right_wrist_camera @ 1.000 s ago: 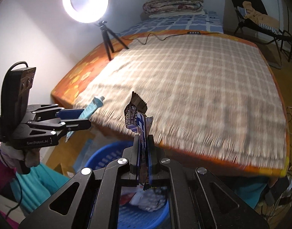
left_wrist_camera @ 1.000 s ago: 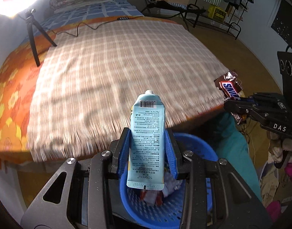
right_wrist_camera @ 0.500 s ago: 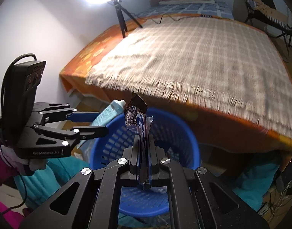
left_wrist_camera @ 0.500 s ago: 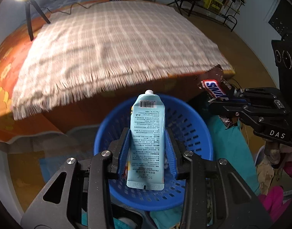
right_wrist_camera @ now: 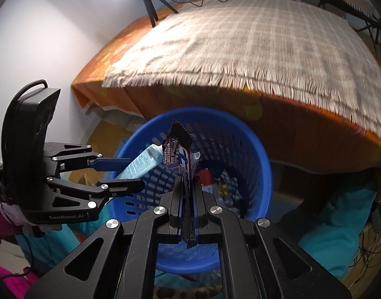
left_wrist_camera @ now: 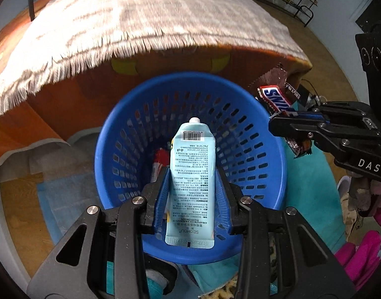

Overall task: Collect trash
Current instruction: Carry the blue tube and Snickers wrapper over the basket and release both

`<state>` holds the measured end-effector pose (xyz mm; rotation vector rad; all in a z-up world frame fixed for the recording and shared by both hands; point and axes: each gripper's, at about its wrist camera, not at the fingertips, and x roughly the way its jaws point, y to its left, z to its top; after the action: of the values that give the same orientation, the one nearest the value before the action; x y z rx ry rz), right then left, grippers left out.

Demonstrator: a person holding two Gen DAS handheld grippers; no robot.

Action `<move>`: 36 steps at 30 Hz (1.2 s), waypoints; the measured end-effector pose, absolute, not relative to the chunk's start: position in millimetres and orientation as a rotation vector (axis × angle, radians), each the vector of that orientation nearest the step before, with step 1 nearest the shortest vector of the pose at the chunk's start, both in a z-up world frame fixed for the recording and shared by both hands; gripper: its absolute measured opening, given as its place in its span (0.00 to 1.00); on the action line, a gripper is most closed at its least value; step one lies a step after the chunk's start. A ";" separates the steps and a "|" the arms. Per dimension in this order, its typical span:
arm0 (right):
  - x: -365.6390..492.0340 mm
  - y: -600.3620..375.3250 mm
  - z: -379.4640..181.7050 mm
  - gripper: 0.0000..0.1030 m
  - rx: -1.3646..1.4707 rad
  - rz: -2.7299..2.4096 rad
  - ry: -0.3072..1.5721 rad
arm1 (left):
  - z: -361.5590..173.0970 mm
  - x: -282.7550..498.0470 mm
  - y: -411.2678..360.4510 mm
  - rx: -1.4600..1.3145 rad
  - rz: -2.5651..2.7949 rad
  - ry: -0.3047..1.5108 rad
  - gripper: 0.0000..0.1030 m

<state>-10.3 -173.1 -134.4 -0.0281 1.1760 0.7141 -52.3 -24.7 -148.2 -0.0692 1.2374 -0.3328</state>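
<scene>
My left gripper (left_wrist_camera: 191, 174) is shut on a pale blue hand-cream tube (left_wrist_camera: 191, 179) and holds it over the blue perforated basket (left_wrist_camera: 252, 114). My right gripper (right_wrist_camera: 186, 182) is shut on a brown Snickers wrapper (right_wrist_camera: 179, 149) above the same basket (right_wrist_camera: 252, 154). In the left wrist view the right gripper (left_wrist_camera: 277, 122) with the wrapper (left_wrist_camera: 275, 97) hovers at the basket's right rim. In the right wrist view the left gripper (right_wrist_camera: 130, 172) with the tube (right_wrist_camera: 143, 162) is at the basket's left rim. Red and white trash lies inside the basket.
The bed with a plaid fringed blanket (left_wrist_camera: 145, 17) and orange sheet stands just behind the basket. A tripod (right_wrist_camera: 153, 2) with a ring light stands on the bed's far left. Teal cloth (left_wrist_camera: 312, 189) and pink fabric (left_wrist_camera: 359, 256) lie on the floor around the basket.
Both grippers have tilted down and moved from the bed's edge to over the basket, each still holding its item. The basket now fills the middle of both views.
</scene>
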 end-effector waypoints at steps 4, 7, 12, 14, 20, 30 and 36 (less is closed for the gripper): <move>-11.3 -174.6 -141.8 0.04 -0.025 0.708 1.191 | -155.8 -53.8 -26.7 -0.053 -0.328 1.254 0.35; -11.2 -175.5 -147.2 0.04 -0.023 0.700 1.203 | -161.8 -53.9 -25.2 -0.054 -0.319 1.270 0.35; -9.0 -174.2 -153.7 0.04 -0.022 0.682 1.216 | -170.8 -51.4 -21.4 -0.062 -0.304 1.299 0.35; -8.6 -174.6 -155.8 0.04 -0.026 0.673 1.220 | -172.9 -49.6 -21.0 -0.061 -0.300 1.302 0.35; -9.2 -174.1 -159.7 0.04 -0.038 0.663 1.227 | -177.5 -47.8 -20.8 -0.062 -0.284 1.313 0.35; -9.7 -169.7 -160.6 0.36 -0.085 0.631 1.232 | -179.3 -45.9 -22.0 -0.049 -0.260 1.322 0.36; -10.2 -166.8 -159.3 0.42 -0.109 0.616 1.227 | -177.5 -45.9 -22.6 -0.043 -0.243 1.313 0.49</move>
<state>-10.2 -166.8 -159.3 -0.1087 1.2267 0.6157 -45.9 -22.6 -177.5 -0.0425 1.3132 -0.2430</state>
